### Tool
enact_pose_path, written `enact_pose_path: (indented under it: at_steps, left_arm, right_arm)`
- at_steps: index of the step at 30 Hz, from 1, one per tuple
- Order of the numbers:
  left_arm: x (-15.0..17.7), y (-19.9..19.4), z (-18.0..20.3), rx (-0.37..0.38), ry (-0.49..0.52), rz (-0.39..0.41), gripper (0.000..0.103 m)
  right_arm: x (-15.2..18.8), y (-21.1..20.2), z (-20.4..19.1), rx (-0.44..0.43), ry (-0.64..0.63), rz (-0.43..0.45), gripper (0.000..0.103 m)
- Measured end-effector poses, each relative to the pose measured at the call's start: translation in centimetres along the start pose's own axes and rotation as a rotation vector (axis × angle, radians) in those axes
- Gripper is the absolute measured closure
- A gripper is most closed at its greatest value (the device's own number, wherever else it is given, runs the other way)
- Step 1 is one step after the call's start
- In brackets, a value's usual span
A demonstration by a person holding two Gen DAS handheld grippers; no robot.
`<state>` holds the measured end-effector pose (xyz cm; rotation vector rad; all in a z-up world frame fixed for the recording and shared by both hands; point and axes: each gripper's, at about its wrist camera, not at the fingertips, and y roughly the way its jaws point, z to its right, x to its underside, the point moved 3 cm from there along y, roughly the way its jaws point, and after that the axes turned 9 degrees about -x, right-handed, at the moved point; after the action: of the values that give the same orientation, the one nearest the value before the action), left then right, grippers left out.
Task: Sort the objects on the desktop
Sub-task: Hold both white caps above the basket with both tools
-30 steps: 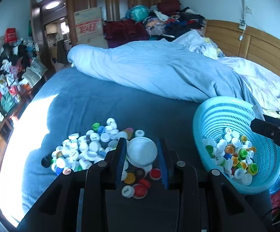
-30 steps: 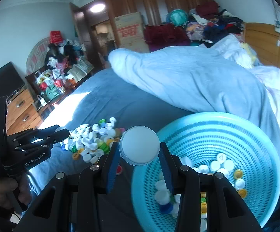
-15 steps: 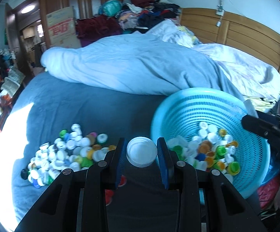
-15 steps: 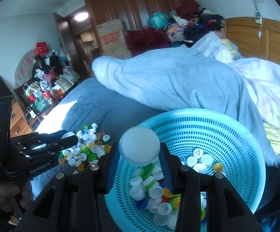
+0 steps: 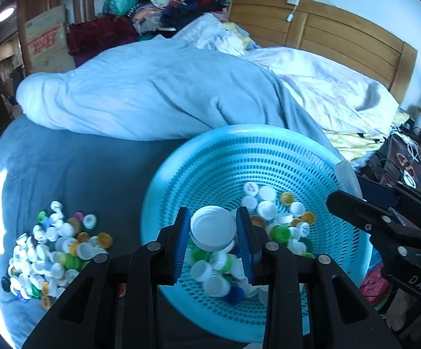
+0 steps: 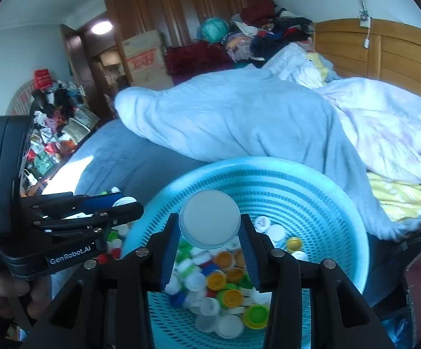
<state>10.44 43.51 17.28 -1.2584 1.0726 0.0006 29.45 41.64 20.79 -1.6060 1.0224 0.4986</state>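
Observation:
A turquoise plastic basket (image 5: pixel 225 148) (image 6: pixel 312 174) sits on the blue bed cover and holds several coloured bottle caps. My left gripper (image 5: pixel 213 232) is shut on a white cap (image 5: pixel 213 226), open side up, held over the basket's near half. My right gripper (image 6: pixel 210 232) is shut on a larger white lid (image 6: pixel 210 218), flat side up, also above the basket. A pile of loose caps (image 5: pixel 53 250) lies on the cover left of the basket. The right gripper (image 5: pixel 385 221) shows at the right of the left wrist view; the left gripper (image 6: pixel 114 208) appears at the left of the right wrist view.
A rumpled pale blue duvet (image 5: pixel 152 93) lies just behind the basket. A wooden headboard (image 5: pixel 341 29) stands at the far right. Clothes and a cardboard box (image 5: pixel 47 37) are stacked at the back. A person's hand (image 6: pixel 3 293) grips the left tool.
Both grippers have swung from the cap pile side over to above the basket, each still holding its white cap. The basket now fills the middle of both views.

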Motion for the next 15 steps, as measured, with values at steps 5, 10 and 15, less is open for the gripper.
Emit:
enact_pose_path:
  at_steps: [5, 10, 15]
  left_arm:
    - [-0.4, 0.8, 2.0, 0.029, 0.020, -0.017, 0.076]
    - [-0.6, 1.4, 3.5, 0.064, 0.047, -0.032, 0.076]
    - [-0.6, 2.1, 4.7, 0.074, 0.066, -0.046, 0.076]
  right_arm:
    - [0.3, -0.3, 2.2, 0.033, 0.032, -0.008, 0.059]
    - [0.7, -0.5, 3.1, 0.048, 0.050, -0.010, 0.059]
    - [0.8, -0.3, 3.4, 0.055, 0.061, -0.016, 0.058]
